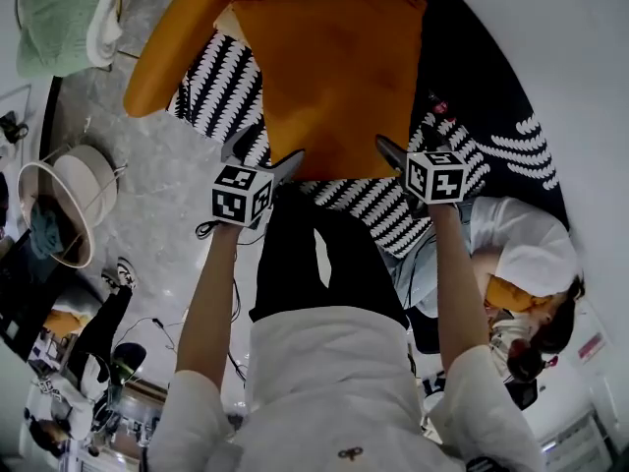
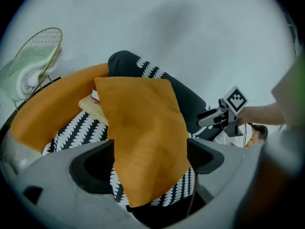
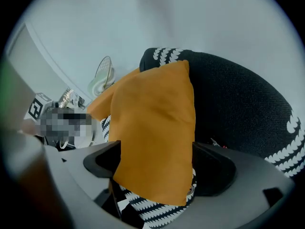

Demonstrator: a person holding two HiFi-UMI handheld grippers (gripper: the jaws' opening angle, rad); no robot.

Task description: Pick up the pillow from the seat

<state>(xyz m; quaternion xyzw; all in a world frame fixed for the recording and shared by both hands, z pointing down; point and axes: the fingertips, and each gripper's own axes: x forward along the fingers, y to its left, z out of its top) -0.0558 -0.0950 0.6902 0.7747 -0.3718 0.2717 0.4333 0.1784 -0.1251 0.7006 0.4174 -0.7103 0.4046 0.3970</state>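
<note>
An orange square pillow (image 1: pixel 334 77) rests on a black chair with a white leaf pattern (image 1: pixel 221 77), its top leaning on the dark backrest (image 3: pixel 238 94). My left gripper (image 1: pixel 265 153) is at the pillow's near left corner and my right gripper (image 1: pixel 411 146) at its near right corner. In the left gripper view the pillow (image 2: pixel 143 137) fills the gap of that gripper (image 2: pixel 150 161); its cloth looks unsqueezed. The right gripper view shows the same: the pillow (image 3: pixel 152 128) lies smooth between wide jaws (image 3: pixel 155 163). Both grippers stand open around the pillow's lower edge.
An orange curved cushion (image 1: pixel 162 62) lies along the chair's left side. A wire basket with green cloth (image 1: pixel 59 18) and a round basket (image 1: pixel 69 205) stand on the floor at left. A person in white (image 1: pixel 521 254) sits low at right. Cables (image 1: pixel 211 229) trail below.
</note>
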